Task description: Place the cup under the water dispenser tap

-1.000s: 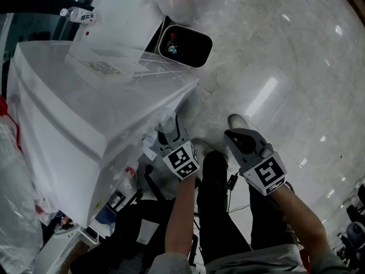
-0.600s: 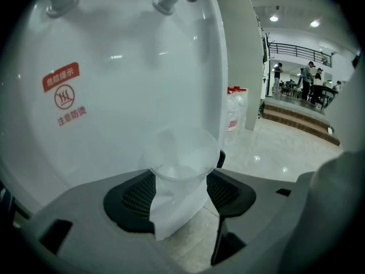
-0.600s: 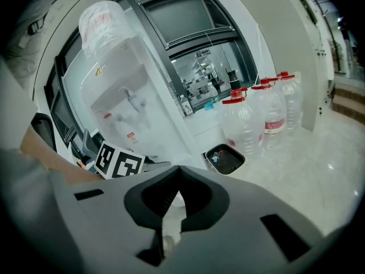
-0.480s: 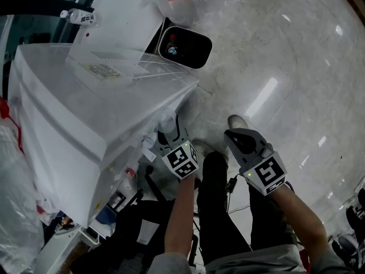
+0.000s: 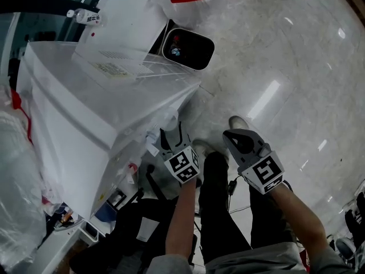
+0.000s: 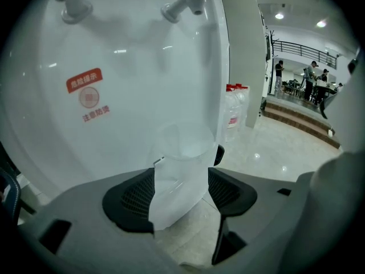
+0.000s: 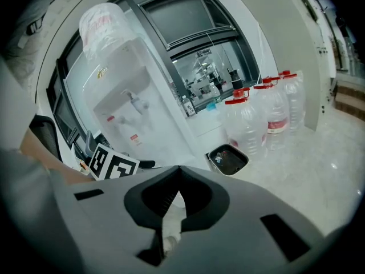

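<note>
A clear plastic cup (image 6: 179,187) stands between the jaws of my left gripper (image 6: 187,161), close to the white water dispenser's front (image 6: 114,141). The jaws are opening and their black pads flank the cup without clearly pressing on it. A tap (image 6: 185,4) juts out high above the cup, and a second tap (image 6: 74,7) is to its left. In the head view the left gripper (image 5: 171,131) reaches under the dispenser (image 5: 85,119), with the cup (image 5: 169,120) at its tip. My right gripper (image 5: 232,135) hangs beside it, shut and empty (image 7: 178,168).
A black-lined waste bin (image 5: 187,45) stands on the glossy floor past the dispenser. Large water bottles with red caps (image 7: 268,119) stand by the wall. A red warning label (image 6: 88,90) is on the dispenser front. The person's legs and shoes are below the grippers.
The head camera has shifted a little, so the dispenser sits slightly further right in the picture. Both grippers hold nearly the same places.
</note>
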